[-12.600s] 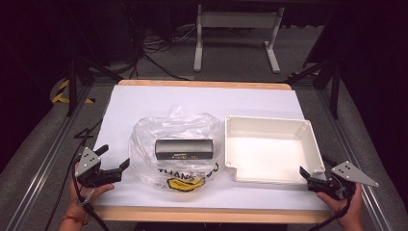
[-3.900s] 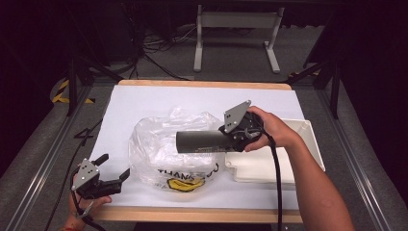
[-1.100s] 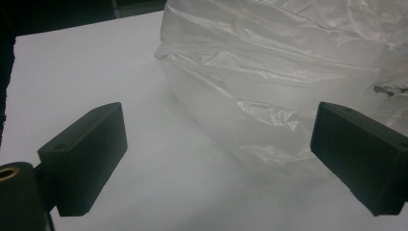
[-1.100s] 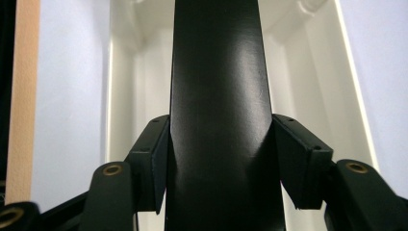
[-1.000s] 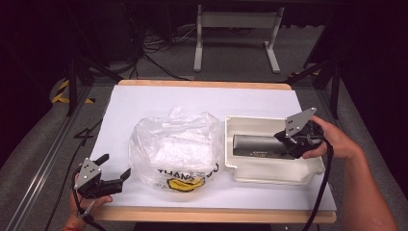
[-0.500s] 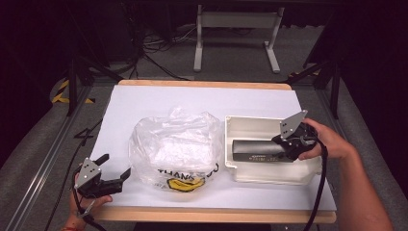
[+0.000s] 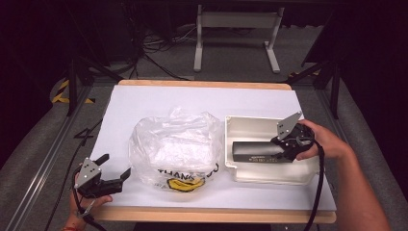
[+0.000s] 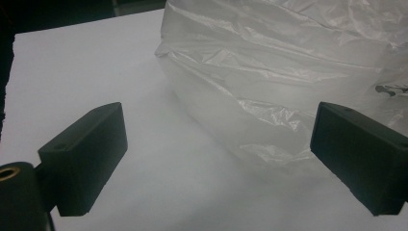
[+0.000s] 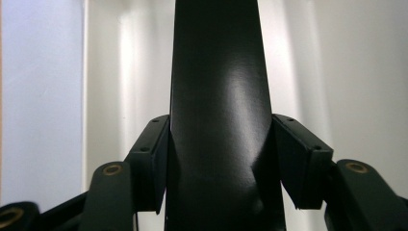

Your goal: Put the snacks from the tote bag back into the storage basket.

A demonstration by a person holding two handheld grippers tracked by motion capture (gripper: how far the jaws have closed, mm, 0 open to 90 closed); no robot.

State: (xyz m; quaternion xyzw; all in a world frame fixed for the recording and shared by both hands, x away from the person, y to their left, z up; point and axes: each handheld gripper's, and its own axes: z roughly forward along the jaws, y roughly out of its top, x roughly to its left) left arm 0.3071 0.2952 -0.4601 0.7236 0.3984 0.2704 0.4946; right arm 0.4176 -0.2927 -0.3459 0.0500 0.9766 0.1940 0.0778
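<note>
We find the right gripper point(image 7: 287, 144) clamped on the black box point(image 7: 255, 151), low inside the white tray point(image 7: 250, 124). Left gripper point(image 7: 115, 174) idles, jaws apart. Early release risks the box tipping against the tray wall.

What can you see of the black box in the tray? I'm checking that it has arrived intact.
The black box is long, slim and glossy, like coated card, with small pale print along one side. It lies lengthwise inside the white tray, on or just above its floor. The right tool clamps its right end, jaws pressed on both sides. No damage shows.
</note>
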